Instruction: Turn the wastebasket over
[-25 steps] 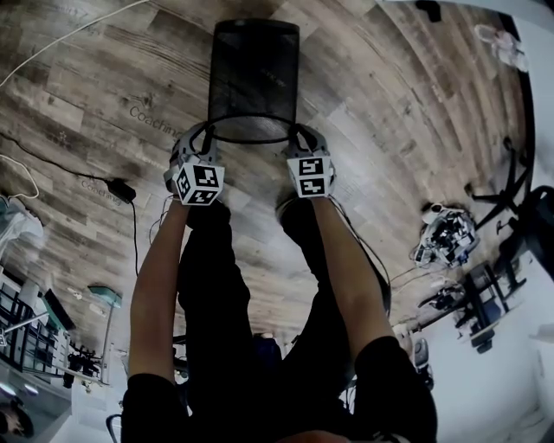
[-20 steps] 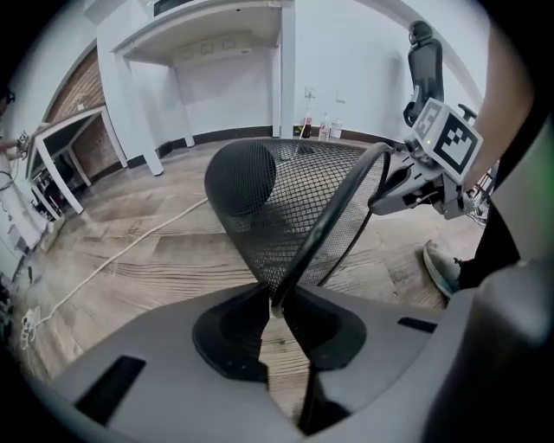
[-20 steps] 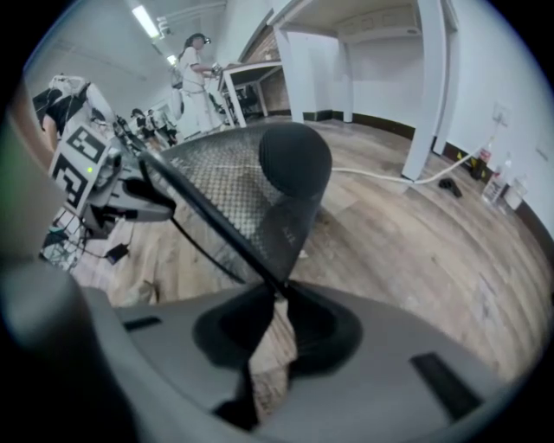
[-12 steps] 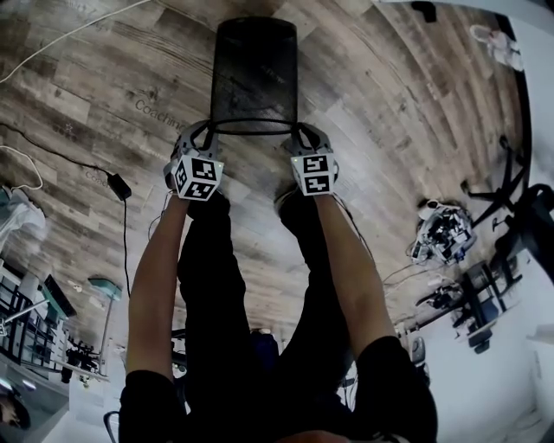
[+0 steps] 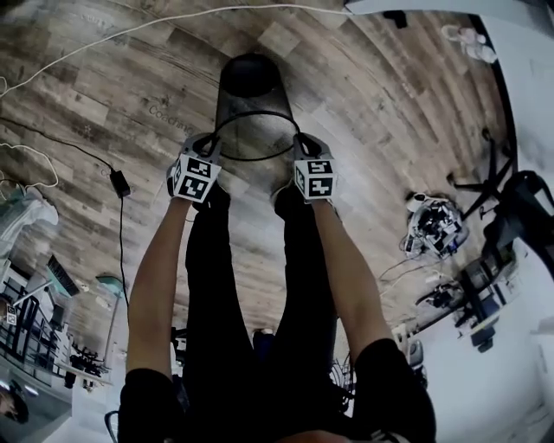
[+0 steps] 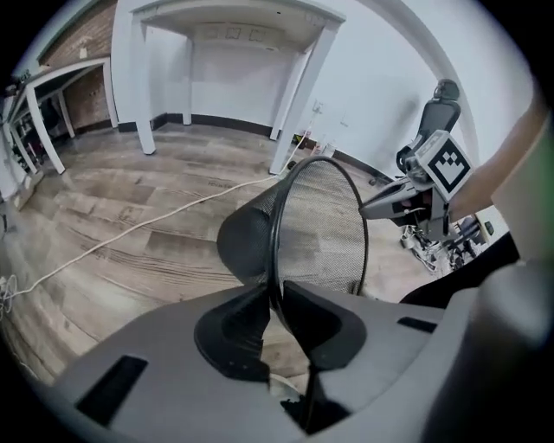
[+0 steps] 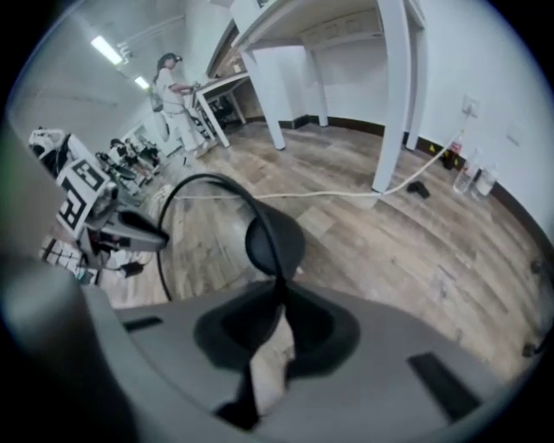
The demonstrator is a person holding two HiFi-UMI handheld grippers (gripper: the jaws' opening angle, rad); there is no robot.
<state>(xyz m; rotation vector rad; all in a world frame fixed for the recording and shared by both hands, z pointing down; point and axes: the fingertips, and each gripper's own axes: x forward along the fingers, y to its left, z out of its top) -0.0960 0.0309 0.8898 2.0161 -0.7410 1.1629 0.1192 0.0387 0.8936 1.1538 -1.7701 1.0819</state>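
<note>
A wood-plank floor point(image 5: 363, 104) lies under everything. A white cable point(image 5: 130, 26) runs across it well beyond the left gripper point(image 5: 206, 140). A black power adapter point(image 5: 119, 182) with a thin cord lies on the boards out to that gripper's left. Well off to the right of the right gripper point(image 5: 301, 143) sits a heap of grey equipment point(image 5: 433, 227) with trailing wires. Farther ahead on that side lie what look like pale shoes point(image 5: 466, 36).

Ahead of the left gripper stands a white table point(image 6: 234, 17) on white legs, with an office chair point(image 6: 433, 121) off to its right. Ahead of the right gripper two bottles point(image 7: 467, 177) stand by the wall. Far off to its left a person point(image 7: 173, 91) stands at another table point(image 7: 221, 82).
</note>
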